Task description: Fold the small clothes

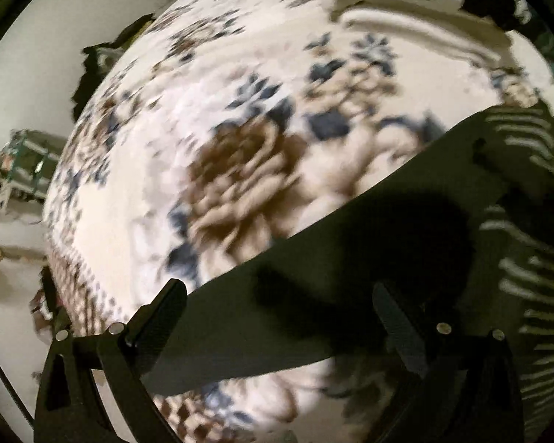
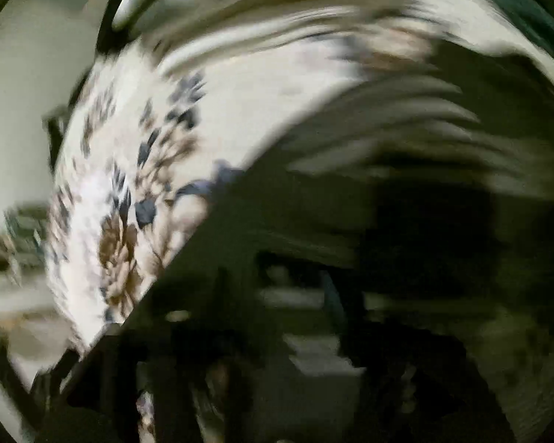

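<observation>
One dark garment with a pale-striped part lies across our floral bedspread. Our left claw is spread wide, straddling its plain dark band. The right claw's grip we cannot tell; that view is blurred.

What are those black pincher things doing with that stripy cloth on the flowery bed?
A person is folding small clothes with a gripper in each hand. The left gripper is open, its fingers either side of a dark garment with pale stripes, which lies across a floral bedspread. It is not pinching it yet. The right wrist view is badly blurred, so the right gripper cannot be made out; only the dark striped cloth fills that picture. The garment does not look neatly folded yet.
</observation>
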